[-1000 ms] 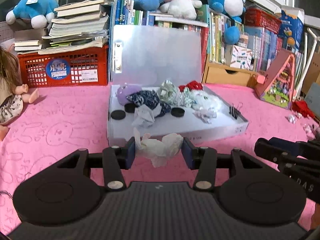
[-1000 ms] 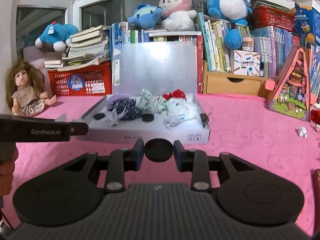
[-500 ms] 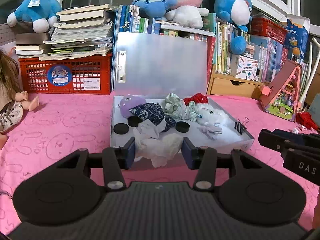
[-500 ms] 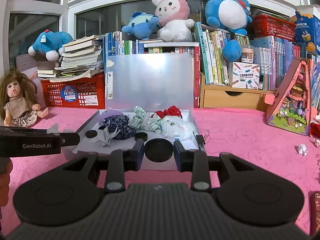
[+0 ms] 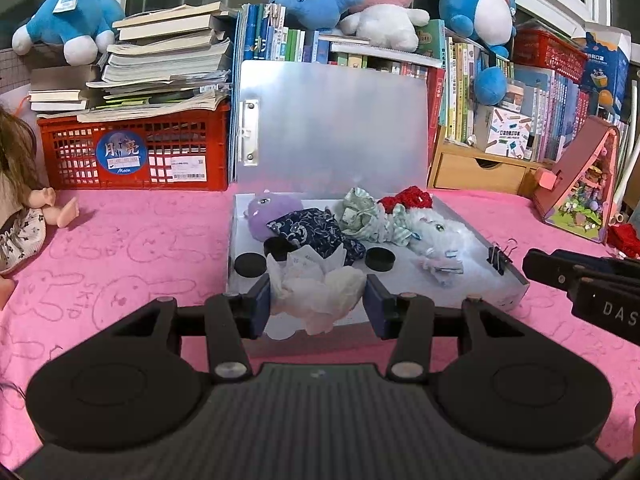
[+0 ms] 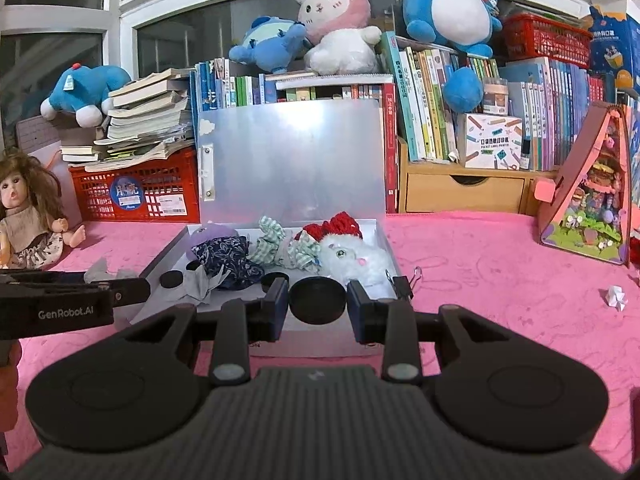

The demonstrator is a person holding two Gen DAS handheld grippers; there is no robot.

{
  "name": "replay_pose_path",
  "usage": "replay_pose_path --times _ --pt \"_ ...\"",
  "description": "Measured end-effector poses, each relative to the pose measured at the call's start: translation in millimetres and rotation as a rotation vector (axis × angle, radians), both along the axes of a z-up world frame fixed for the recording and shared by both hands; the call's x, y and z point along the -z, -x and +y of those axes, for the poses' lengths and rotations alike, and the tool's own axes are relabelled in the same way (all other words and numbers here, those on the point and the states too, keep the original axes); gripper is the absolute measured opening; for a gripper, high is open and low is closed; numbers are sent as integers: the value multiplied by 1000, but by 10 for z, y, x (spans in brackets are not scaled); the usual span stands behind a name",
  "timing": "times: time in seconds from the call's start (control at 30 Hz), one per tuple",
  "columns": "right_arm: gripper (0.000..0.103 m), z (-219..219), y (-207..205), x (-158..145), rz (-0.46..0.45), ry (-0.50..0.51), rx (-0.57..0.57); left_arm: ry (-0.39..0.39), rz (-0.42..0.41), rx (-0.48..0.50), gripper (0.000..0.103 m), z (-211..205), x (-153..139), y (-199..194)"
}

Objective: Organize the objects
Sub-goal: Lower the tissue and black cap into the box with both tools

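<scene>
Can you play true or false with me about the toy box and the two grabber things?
1. The left gripper is squeezing crumpled white paper. True.
2. The right gripper holds a red ball. False: it holds a black round disc.
3. The silver box has its lid shut. False: the lid stands open, upright at the back.
4. A black binder clip sits on the box's right edge. True.
5. The doll is lying inside the box. False: she sits on the pink cloth, left of the box.
</scene>
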State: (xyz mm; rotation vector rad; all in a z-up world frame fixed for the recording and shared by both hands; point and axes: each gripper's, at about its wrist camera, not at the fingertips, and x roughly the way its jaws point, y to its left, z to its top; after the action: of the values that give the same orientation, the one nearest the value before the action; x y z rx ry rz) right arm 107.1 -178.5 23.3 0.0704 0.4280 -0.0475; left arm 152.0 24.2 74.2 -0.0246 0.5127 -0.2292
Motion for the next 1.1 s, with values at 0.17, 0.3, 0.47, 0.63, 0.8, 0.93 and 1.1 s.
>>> replay_pose_path --times 0.17,0.3,0.47,0.63,0.8,0.93,1.1 --pt "38 -28 -80 49 21 -15 8 -1 3 -5 54 7 25 -52" --pt "38 -31 -138 71 31 -15 10 2 9 -6 54 15 41 -93" --pt "38 -16 -207 101 42 -11 11 -3 10 -1 54 9 66 -132" --pt "38 6 -311 141 54 0 13 4 23 -7 54 0 102 -205" --pt "38 26 -400 180 67 4 13 5 31 -13 54 -6 136 -277" --pt "38 36 -465 204 78 0 11 1 26 -10 54 -21 146 -321" --pt "38 45 -539 248 92 3 11 0 34 -13 54 -35 176 -394"
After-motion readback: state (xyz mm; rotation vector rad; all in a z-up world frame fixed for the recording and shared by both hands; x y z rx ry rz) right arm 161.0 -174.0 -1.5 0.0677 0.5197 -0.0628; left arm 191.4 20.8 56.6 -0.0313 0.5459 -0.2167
